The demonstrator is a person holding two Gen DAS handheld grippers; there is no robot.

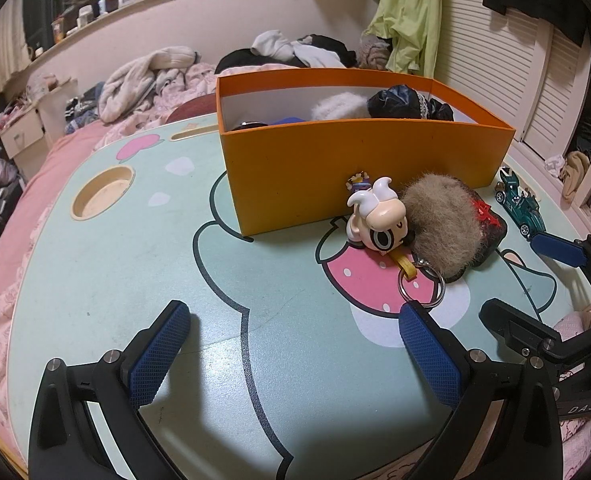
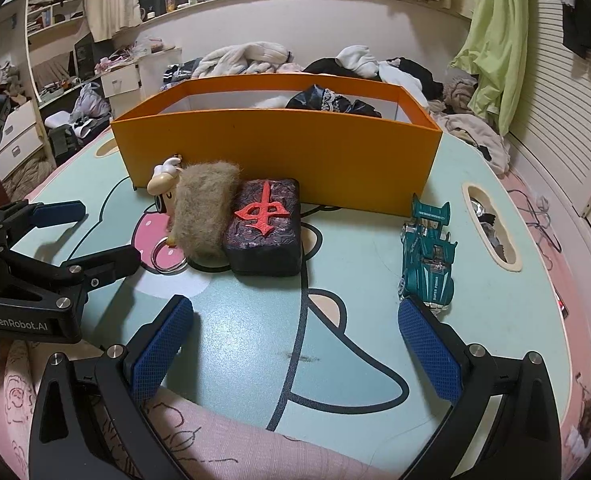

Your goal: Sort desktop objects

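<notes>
An orange box [image 1: 359, 172] [image 2: 279, 160] stands on the mint lap table with dark and white fabric items inside. In front of it lie a cartoon figure keychain [image 1: 379, 216] [image 2: 163, 188] with a tan fur pom [image 1: 443, 224] [image 2: 203, 216] and a metal ring [image 1: 421, 288], a dark mahjong-tile block with a red character [image 2: 265, 224] [image 1: 487, 232], and a teal toy car [image 2: 429, 256] [image 1: 519, 208]. My left gripper [image 1: 295, 320] is open, empty, short of the keychain. My right gripper [image 2: 295, 320] is open and empty, its right pad [image 2: 427, 344] just before the car.
The table [image 1: 135, 280] has a round cup recess [image 1: 103, 194] at far left and an oval slot [image 2: 491, 224] at right. It rests on a pink bed heaped with clothes. A louvred door and a green garment stand at right.
</notes>
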